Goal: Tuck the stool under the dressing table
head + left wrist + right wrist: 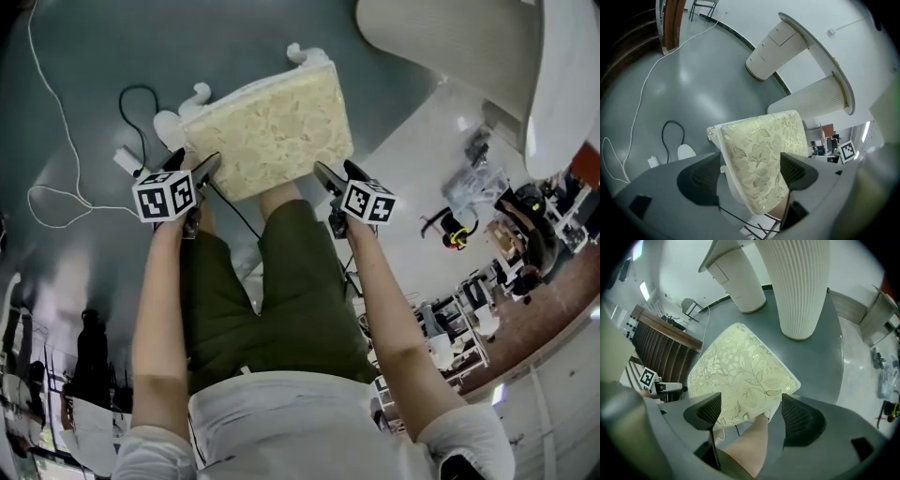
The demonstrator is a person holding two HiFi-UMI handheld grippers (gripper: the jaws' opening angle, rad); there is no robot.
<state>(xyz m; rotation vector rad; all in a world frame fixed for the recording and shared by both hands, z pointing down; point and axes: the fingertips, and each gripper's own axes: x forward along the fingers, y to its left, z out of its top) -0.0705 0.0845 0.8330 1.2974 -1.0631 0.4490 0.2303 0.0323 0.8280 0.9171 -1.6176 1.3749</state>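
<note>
Standing over the stool (pixel 272 127), the person holds a hand-held gripper at each near corner of its seat. The stool, with a cream cushion patterned in gold leaves and white legs, sits on the grey floor (pixel 84 66) in the upper middle of the head view. It is out in the open, apart from the white dressing table (pixel 450 47) at the upper right of the frame.

The left hand-held gripper (pixel 194 161) is released: in the left gripper view its jaws stand wide, with the cushion's corner showing between them and neither pad pressing on it. The right hand-held gripper (pixel 337 173) is released too, jaws spread, with the opposite corner of the cushion and the person's bare knee (pixel 745 446) between them in its own view.

In the right gripper view the dressing table's fluted pedestal (pixel 797 287) rises at the upper middle, beyond the stool, with a smooth rounded drawer unit (pixel 740 282) to its left. A black cable (pixel 141 103) and a thin white cable (pixel 56 122) lie on the floor at the left of the head view.
</note>
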